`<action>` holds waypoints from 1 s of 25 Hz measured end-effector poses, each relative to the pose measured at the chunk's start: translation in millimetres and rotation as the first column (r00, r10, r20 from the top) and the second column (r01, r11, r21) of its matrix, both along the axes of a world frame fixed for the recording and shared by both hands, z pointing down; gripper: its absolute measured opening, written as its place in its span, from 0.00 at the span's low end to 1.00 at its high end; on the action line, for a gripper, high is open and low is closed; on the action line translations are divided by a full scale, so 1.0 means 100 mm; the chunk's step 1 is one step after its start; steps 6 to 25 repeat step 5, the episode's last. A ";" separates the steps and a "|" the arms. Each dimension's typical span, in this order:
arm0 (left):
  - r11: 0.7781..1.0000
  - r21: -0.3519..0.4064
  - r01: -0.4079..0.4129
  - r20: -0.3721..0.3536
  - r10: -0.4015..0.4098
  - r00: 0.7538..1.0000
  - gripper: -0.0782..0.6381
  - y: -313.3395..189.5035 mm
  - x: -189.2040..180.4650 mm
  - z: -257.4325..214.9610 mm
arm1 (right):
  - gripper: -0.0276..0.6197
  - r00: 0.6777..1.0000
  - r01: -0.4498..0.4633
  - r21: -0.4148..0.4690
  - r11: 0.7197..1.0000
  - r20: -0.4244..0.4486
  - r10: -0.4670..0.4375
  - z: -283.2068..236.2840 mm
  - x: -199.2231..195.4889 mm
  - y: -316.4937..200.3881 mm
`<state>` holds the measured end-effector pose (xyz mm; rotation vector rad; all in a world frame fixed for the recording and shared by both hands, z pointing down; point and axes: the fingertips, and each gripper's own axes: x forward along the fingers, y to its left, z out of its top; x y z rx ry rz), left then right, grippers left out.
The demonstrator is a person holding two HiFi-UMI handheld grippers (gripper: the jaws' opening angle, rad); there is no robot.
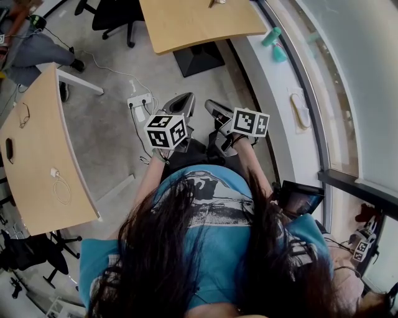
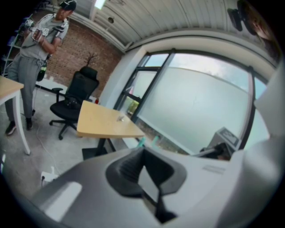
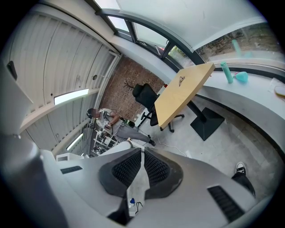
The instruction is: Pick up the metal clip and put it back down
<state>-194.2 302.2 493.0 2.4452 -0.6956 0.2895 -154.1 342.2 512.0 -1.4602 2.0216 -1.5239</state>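
The metal clip (image 1: 217,2) is a small shiny object lying on the light wooden table (image 1: 199,25) across the floor from me. It also shows as the clip (image 2: 120,118) on the table top (image 2: 100,122) in the left gripper view, and as the clip (image 3: 181,80) in the right gripper view. My left gripper (image 1: 180,103) and right gripper (image 1: 215,112) are held side by side close to my body, far from the table. The left gripper (image 2: 143,152) has its jaws closed with nothing between them. The right gripper (image 3: 142,155) shows only a thin slit, also empty.
A black office chair (image 2: 73,100) stands behind the table, and its black base plate (image 1: 198,59) rests on the grey floor. A teal bottle (image 3: 226,71) sits on the window ledge (image 1: 292,112). A second wooden table (image 1: 37,161) carries cables at left. A person (image 2: 38,53) stands at the back.
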 end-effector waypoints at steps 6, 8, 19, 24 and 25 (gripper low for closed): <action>1.000 0.001 0.000 0.001 0.000 1.000 0.11 0.03 -0.02 -0.01 | 0.09 1.000 0.002 0.000 1.000 -0.001 -0.002 -0.01 -0.01 0.03; 1.000 0.001 0.000 0.001 0.000 1.000 0.11 0.03 -0.02 -0.01 | 0.09 1.000 0.002 0.000 1.000 -0.001 -0.002 -0.01 -0.01 0.03; 1.000 0.001 0.000 0.001 0.000 1.000 0.11 0.03 -0.02 -0.01 | 0.09 1.000 0.002 0.000 1.000 -0.001 -0.002 -0.01 -0.01 0.03; 1.000 0.001 0.000 0.001 0.000 1.000 0.11 0.03 -0.02 -0.01 | 0.09 1.000 0.002 0.000 1.000 -0.001 -0.002 -0.01 -0.01 0.03; 1.000 0.001 0.000 0.001 0.000 1.000 0.11 0.03 -0.02 -0.01 | 0.09 1.000 0.002 0.000 1.000 -0.001 -0.002 -0.01 -0.01 0.03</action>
